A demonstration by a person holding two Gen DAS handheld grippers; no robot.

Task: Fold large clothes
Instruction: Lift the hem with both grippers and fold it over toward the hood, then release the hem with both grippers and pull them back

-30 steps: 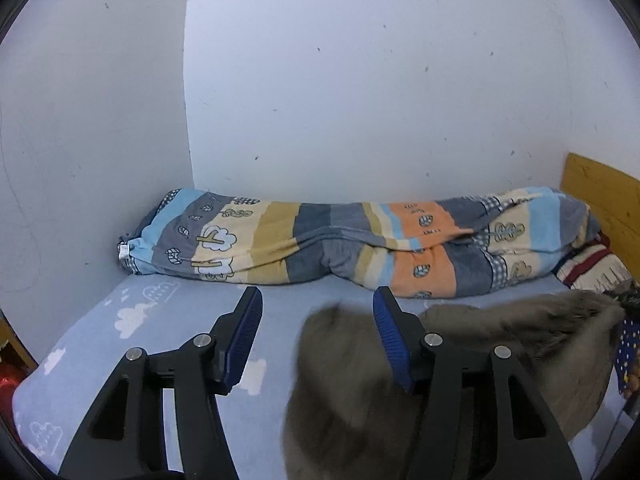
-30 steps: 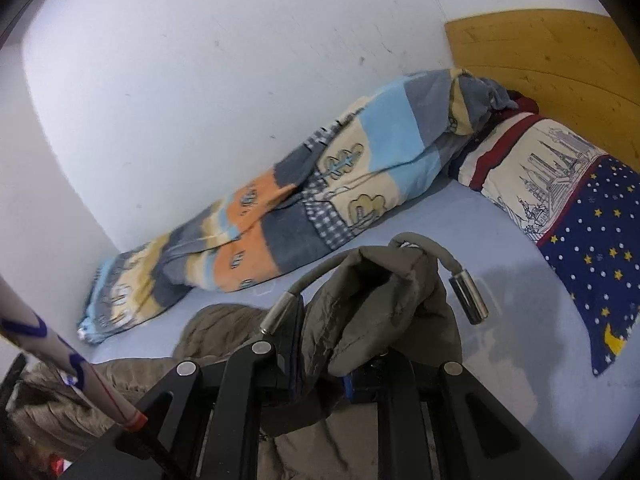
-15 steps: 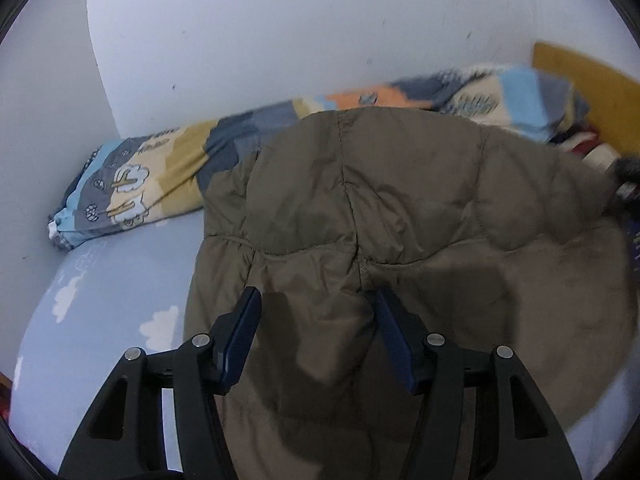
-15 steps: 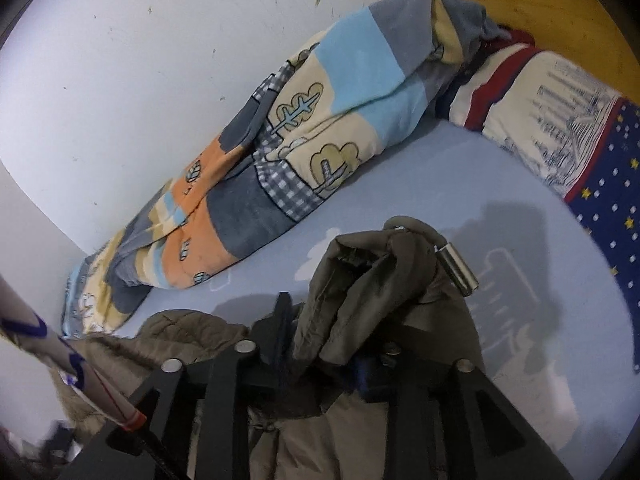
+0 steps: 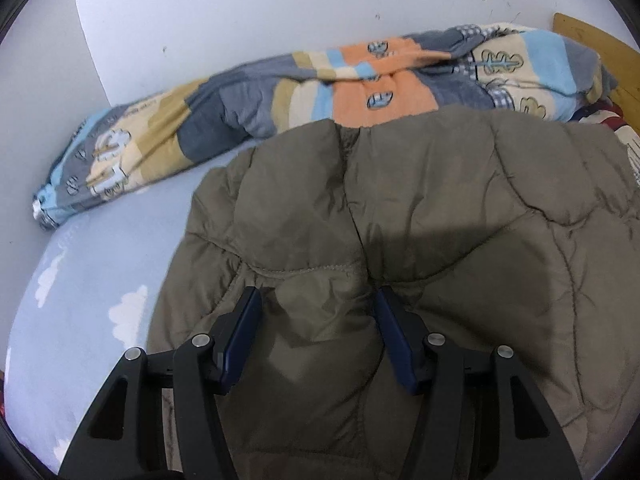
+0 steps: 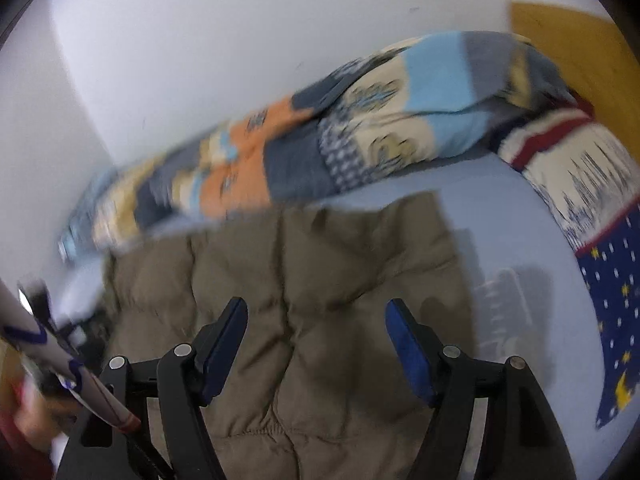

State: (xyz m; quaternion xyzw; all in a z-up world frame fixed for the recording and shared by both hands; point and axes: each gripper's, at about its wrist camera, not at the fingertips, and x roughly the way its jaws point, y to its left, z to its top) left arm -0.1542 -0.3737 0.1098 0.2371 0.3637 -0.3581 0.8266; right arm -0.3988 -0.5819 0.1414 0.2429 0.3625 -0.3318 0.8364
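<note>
Since a second ago, the right gripper (image 6: 316, 308) has let go of the bunched hood and drawcord it was clamping; its jaws are opening, with nothing between the blue pads (image 6: 404, 344) but the flat quilted jacket (image 6: 320, 280) below them. That olive-brown padded jacket, then a loose heap at the lower edge, now lies spread on the pale blue bed sheet (image 6: 500, 208).

Left gripper (image 5: 316, 300): jaws about half apart, straddling a puffed fold of the jacket (image 5: 440, 200) just below a stitched seam. The fabric bulges up between the pads (image 5: 394, 336), but whether they press on it I cannot tell. From there the jacket runs out toward 12 and 3 o'clock, covering most of the view, its far edge against the patchwork quilt (image 5: 280, 96) rolled along the white wall (image 5: 280, 8) from 9 to 2 o'clock. Cloud-print sheet (image 5: 92, 280) shows bare at 8 to 9 o'clock. A wooden headboard (image 5: 592, 40) peeks in at 2 o'clock.

In the right wrist view the picture is smeared. The jacket's right edge ends at about 3 o'clock of the gripper, with a pillow (image 6: 600, 208), printed with skyline and stars, farther out at 3 to 4 o'clock. A white tube with blue marks (image 6: 52, 344) crosses at 8 o'clock.

No containers are in sight.
</note>
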